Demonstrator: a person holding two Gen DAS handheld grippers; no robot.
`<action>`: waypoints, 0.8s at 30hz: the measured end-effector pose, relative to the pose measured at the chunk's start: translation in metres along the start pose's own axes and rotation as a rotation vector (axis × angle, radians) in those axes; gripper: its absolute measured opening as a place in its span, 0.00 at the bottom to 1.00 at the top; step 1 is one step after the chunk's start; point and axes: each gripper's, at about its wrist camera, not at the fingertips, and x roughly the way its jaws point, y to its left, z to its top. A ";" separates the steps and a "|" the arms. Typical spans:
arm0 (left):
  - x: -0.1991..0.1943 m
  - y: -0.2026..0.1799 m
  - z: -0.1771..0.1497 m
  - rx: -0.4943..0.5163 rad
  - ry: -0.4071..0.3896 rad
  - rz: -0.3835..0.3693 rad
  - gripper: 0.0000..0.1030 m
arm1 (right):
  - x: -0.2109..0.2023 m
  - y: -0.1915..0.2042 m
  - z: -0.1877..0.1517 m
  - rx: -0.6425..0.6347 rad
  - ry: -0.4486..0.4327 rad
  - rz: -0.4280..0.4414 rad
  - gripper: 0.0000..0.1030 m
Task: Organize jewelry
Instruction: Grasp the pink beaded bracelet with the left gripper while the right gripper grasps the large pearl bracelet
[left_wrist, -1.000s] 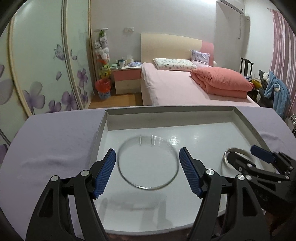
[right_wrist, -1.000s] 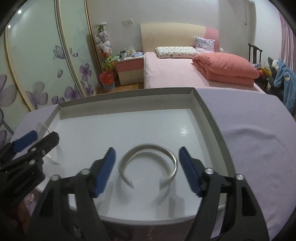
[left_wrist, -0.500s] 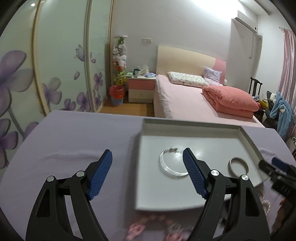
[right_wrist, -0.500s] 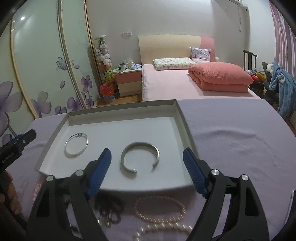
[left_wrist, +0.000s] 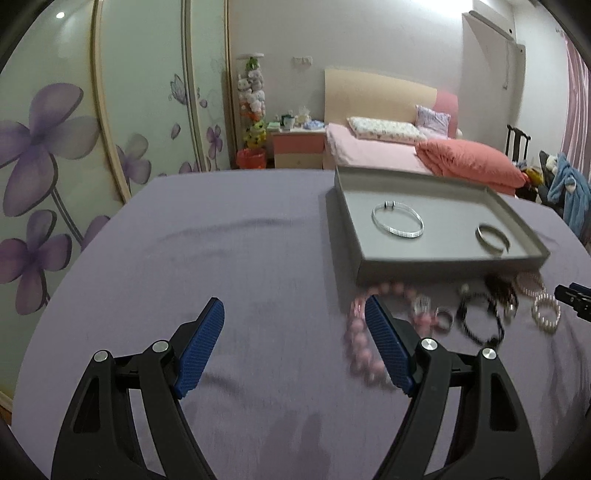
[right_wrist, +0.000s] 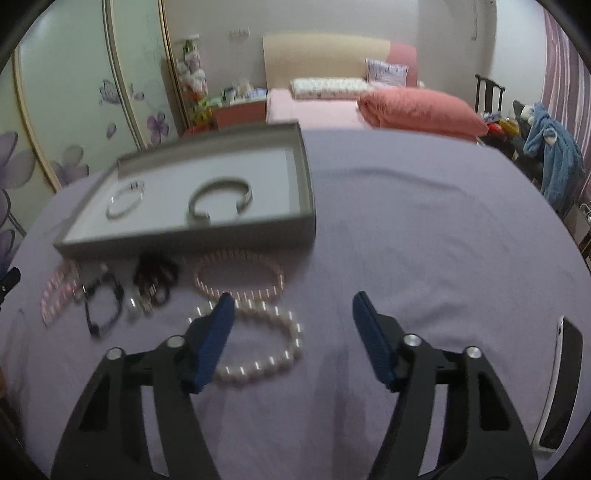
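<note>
The tray (right_wrist: 306, 206) sat on the surface (right_wrist: 424, 229), and two pieces lay in it: the thin bangle (right_wrist: 123, 201) to the left, the open cuff (right_wrist: 219, 201) to the right, well apart. Just in front of the tray's near wall ran a row of loose pieces on the surface: a bead bracelet (left_wrist: 360, 339) at the far left, then a dark cord loop (right_wrist: 103, 302), a dark tangle (right_wrist: 155, 278), and a pearl strand (right_wrist: 240, 277). A second pearl bracelet (right_wrist: 266, 343) lay nearer, before that strand. A phone (right_wrist: 559, 384) rested at the surface's right edge. Behind everything stood the bed (left_wrist: 373, 151).
</note>
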 end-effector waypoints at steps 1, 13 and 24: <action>0.000 0.000 -0.001 0.003 0.006 -0.004 0.76 | 0.002 0.000 -0.004 0.000 0.012 -0.002 0.56; 0.008 -0.027 -0.006 0.081 0.037 -0.035 0.76 | 0.004 0.019 -0.017 -0.083 0.032 -0.036 0.10; 0.047 -0.055 0.001 0.188 0.126 -0.056 0.65 | 0.004 0.012 -0.016 -0.062 0.029 -0.013 0.10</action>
